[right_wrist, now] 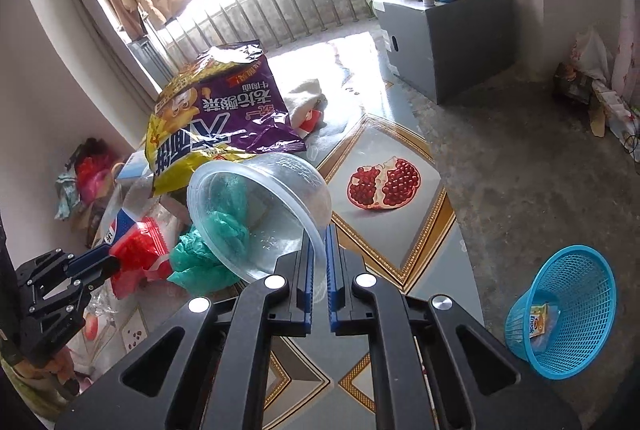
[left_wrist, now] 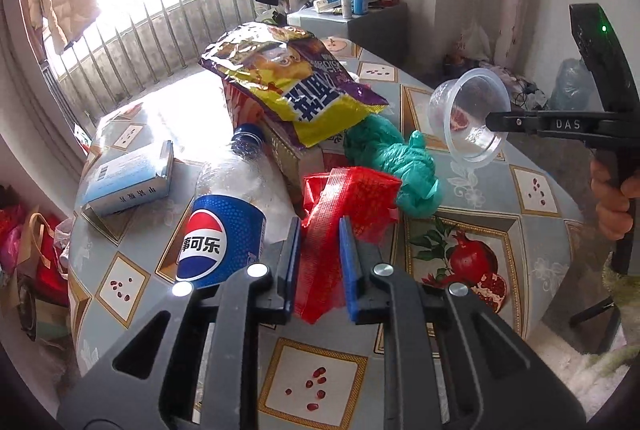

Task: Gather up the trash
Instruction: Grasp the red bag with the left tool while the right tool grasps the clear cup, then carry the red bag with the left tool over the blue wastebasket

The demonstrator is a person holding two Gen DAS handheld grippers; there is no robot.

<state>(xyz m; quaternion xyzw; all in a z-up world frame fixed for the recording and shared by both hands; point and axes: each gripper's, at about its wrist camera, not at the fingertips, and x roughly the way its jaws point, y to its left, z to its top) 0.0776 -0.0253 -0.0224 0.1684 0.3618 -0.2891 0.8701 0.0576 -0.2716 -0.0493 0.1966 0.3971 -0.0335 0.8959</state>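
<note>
My left gripper point(left_wrist: 320, 230) is shut on a red mesh bag point(left_wrist: 352, 205), lifted a little off the patterned table point(left_wrist: 532, 189); the same red mesh bag point(right_wrist: 136, 250) shows at the left of the right wrist view. My right gripper point(right_wrist: 319, 238) is shut on the rim of a clear plastic cup point(right_wrist: 260, 205), held tilted above the table. In the left wrist view that cup point(left_wrist: 468, 113) hangs at the right, pinched by the right gripper point(left_wrist: 490, 121). A teal plastic bag point(left_wrist: 404, 161), a purple-yellow snack bag point(left_wrist: 296, 81) and a Pepsi bottle point(left_wrist: 228, 226) lie on the table.
A blue mesh basket point(right_wrist: 560, 310) lies tipped on the floor at the right, with a small packet inside. A light blue carton point(left_wrist: 128, 181) sits at the table's left. A grey cabinet point(right_wrist: 452, 41) with bottles stands at the back. Bags are piled on the floor at the left point(right_wrist: 84, 173).
</note>
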